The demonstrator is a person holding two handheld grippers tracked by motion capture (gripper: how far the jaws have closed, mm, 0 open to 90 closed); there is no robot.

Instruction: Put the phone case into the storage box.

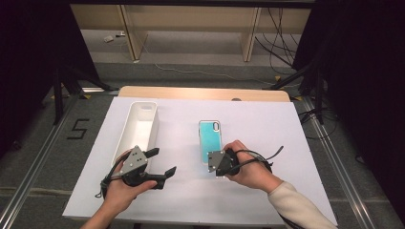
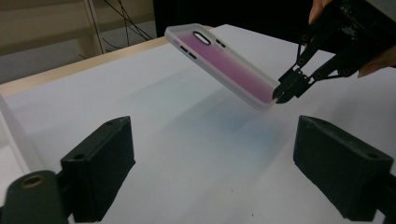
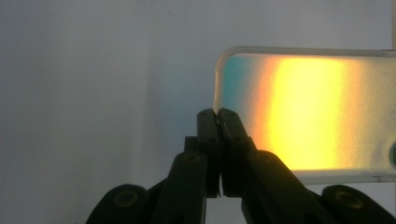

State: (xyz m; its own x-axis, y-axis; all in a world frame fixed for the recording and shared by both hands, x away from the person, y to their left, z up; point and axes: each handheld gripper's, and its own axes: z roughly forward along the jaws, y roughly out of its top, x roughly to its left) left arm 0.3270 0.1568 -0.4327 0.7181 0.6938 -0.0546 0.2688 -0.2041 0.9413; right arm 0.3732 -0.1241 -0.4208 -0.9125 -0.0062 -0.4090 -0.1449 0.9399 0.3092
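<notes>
A translucent phone case point(image 1: 209, 135) looks teal in the high view. In the left gripper view the phone case point(image 2: 219, 60) hangs tilted above the white sheet, casting a shadow on it. My right gripper point(image 1: 209, 162) is shut on the rim at its near end; the right gripper point(image 2: 280, 93) pinches that rim. In the right gripper view the case point(image 3: 303, 116) glows yellow and the right gripper point(image 3: 218, 116) clamps its edge. My left gripper point(image 1: 161, 162) stands open and holds nothing, just right of the white bin's near end. The left gripper point(image 2: 215, 135) faces the case from a distance.
A long white bin point(image 1: 128, 121) lies lengthwise on the left of the white sheet point(image 1: 267, 124), and its wall point(image 2: 9, 130) shows at the left edge of the left gripper view. The wooden table edge point(image 1: 205, 93) runs along the back. Floor, cables and shelving lie beyond.
</notes>
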